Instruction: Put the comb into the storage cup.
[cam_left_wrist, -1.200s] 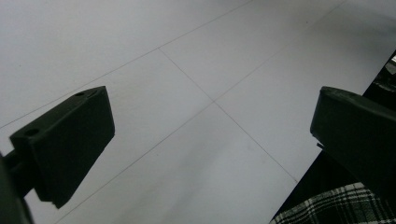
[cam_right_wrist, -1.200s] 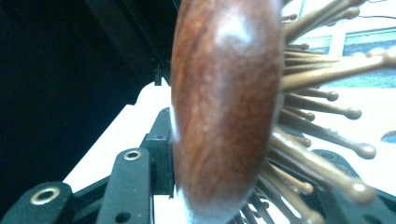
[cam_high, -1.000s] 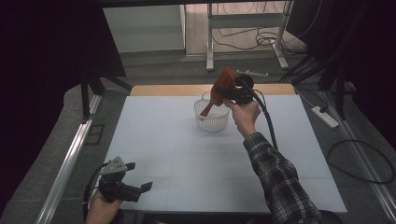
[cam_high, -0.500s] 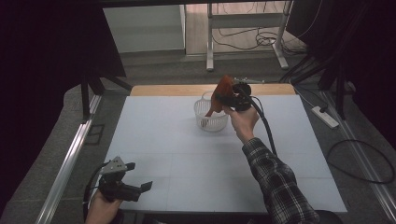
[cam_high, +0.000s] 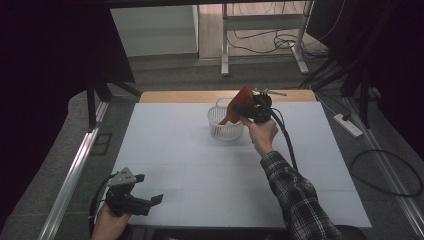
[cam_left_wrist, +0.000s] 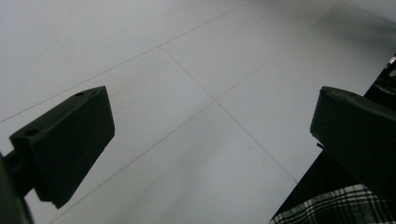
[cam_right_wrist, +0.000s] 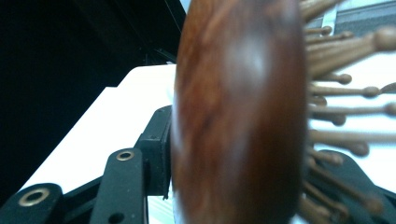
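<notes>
Over the basket (cam_high: 223, 121) at 12 o'clock on the table (cam_high: 175, 150): a wooden brush (cam_high: 239, 105), caught in the right gripper (cam_high: 250, 107). Jaws there just easing apart, yet in the right gripper view the brush (cam_right_wrist: 238, 116) sits pinched between them, back against the left jaw, pins (cam_right_wrist: 336, 88) splaying toward the right one.

Risk from here, as a guess: with the grip slackening above the rim, a drop that lands on the basket's edge, tips it, or sends the brush onto the table beside it. Also possible: pins snagging on the wire wall (hard to judge how far inside the handle already sits).

Long axis steeply tilted in the high view, head up toward 1 o'clock, handle down toward 7 o'clock into the basket mouth.

Left gripper (cam_high: 131, 199) at 7 o'clock near the table's front edge, jaws wide, nothing between them but bare table (cam_left_wrist: 187, 70).
</notes>
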